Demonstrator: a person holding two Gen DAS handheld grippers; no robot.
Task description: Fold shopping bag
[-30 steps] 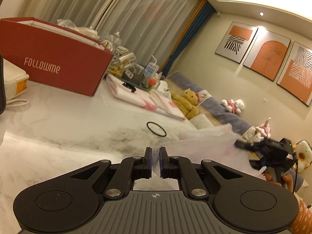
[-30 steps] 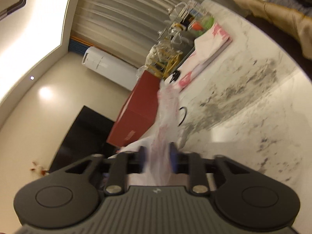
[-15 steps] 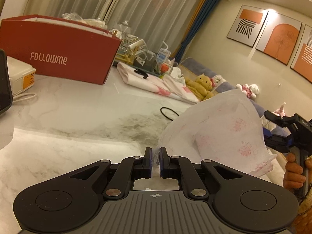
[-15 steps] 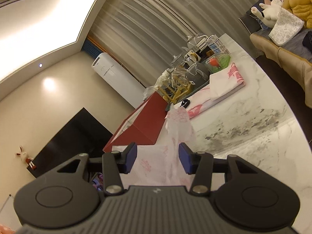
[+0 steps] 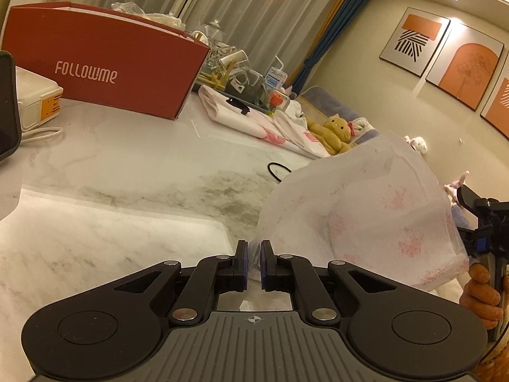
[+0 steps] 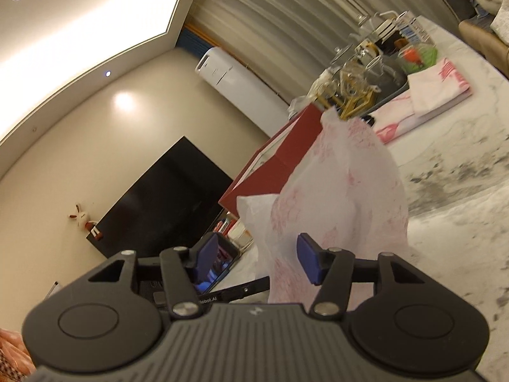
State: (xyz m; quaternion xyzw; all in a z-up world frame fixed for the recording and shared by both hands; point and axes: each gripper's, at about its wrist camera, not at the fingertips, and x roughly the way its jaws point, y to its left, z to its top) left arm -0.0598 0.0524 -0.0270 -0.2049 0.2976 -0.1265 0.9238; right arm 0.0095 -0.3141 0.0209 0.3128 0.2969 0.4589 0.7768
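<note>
- The left gripper (image 5: 253, 262) has its jaws nearly together, pinching a thin corner of the shopping bag (image 5: 362, 210) between the blue pads.
- The right gripper (image 6: 257, 261) has its jaws opening; the bag's film (image 6: 343, 197) stands between them, and the blue pads (image 6: 307, 262) are clear of it on both sides.
- The bag is white, translucent plastic with a faint pink print; it rises from the left gripper's pinch and spreads up and to the right, off the marble table (image 5: 127, 172).
- In the left wrist view, the other gripper (image 5: 483, 222) sits at the far right edge just beyond the bag, with the person's hand (image 5: 482, 293) wrapped round its handle.
- Farther out on the table – a black ring (image 5: 278, 172), partly hidden by the bag, folded pink-and-white cloth (image 5: 241, 117), a red box marked FOLLOWME (image 5: 105, 60), and glassware (image 5: 229, 63) behind it.
- A yellow plush cat (image 5: 334, 130) lies on the sofa beyond the table's edge.
</note>
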